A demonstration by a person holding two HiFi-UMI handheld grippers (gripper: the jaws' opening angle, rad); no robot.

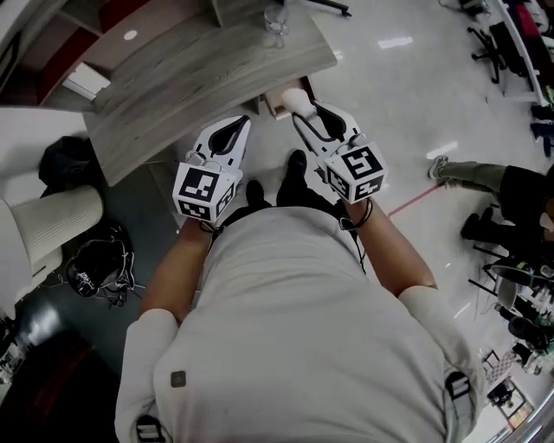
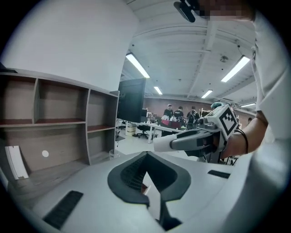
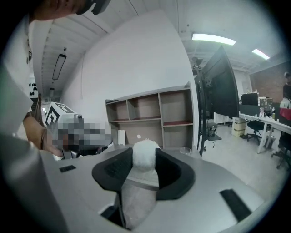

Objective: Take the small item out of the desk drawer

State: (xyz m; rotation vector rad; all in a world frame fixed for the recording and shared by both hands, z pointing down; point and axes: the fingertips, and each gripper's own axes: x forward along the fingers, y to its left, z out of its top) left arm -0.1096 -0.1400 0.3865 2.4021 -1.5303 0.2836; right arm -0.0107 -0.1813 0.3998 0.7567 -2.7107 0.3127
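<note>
My right gripper [image 1: 300, 109] is shut on a small item [image 1: 296, 99] with a fuzzy white round top and a grey felt-like body. In the right gripper view the small item [image 3: 144, 157] stands between the black pads of the right gripper [image 3: 145, 167]. It is held in the air just off the front edge of the grey wooden desk [image 1: 199, 69]. A bit of the open drawer [image 1: 275, 107] shows under that edge. My left gripper [image 1: 245, 123] hangs beside it, shut and holding nothing. The left gripper [image 2: 146, 157] shows its tips meeting.
A glass [image 1: 277, 22] stands on the desk's far part. A black bag [image 1: 65, 160], a white cushioned seat [image 1: 52, 221] and cables [image 1: 95, 268] lie on the floor at the left. Another person [image 1: 511, 190] is at the right. Open shelves [image 3: 150, 113] stand behind.
</note>
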